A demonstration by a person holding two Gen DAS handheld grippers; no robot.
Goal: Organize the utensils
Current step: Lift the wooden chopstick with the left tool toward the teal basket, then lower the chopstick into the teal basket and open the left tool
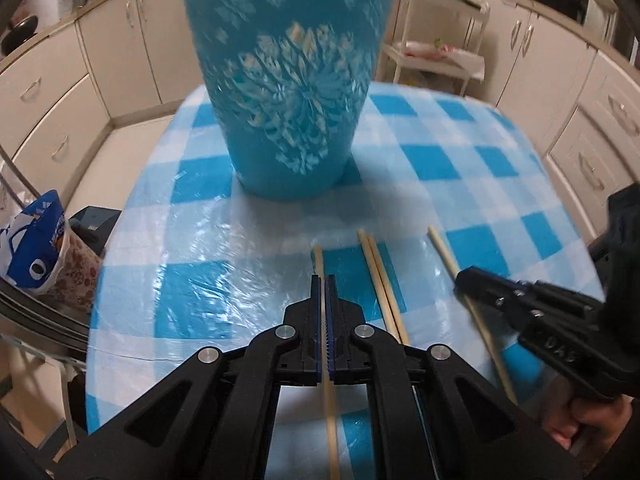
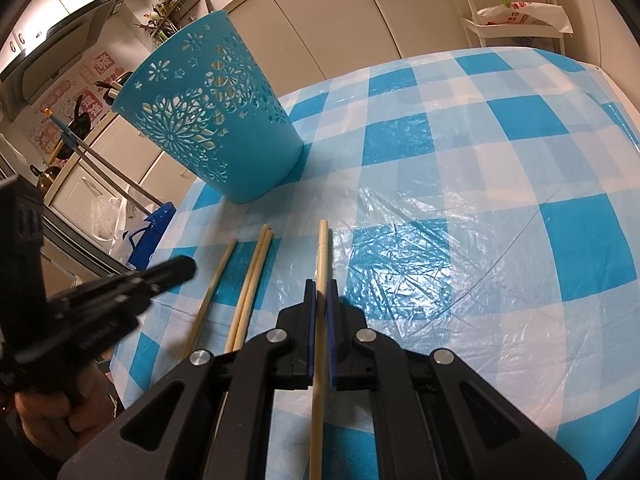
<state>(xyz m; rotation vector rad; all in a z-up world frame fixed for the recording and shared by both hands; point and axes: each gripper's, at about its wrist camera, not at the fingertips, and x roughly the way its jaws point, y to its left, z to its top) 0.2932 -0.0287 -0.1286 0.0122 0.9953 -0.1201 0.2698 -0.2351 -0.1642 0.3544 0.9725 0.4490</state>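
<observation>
Chopsticks are laid side by side on the checked tablecloth (image 1: 460,160) so that each can be taken singly and dropped into the blue basket (image 1: 288,92) just beyond their tips. In the left wrist view four are counted on the cloth: the leftmost chopstick (image 1: 319,258) runs under the left gripper (image 1: 324,280), whose jaws are closed with nothing clearly held; a touching pair (image 1: 380,272) lies beside it. In the right wrist view the right gripper (image 2: 321,285) is seen clamped on the rightmost chopstick (image 2: 322,248), ready for lifting.
</observation>
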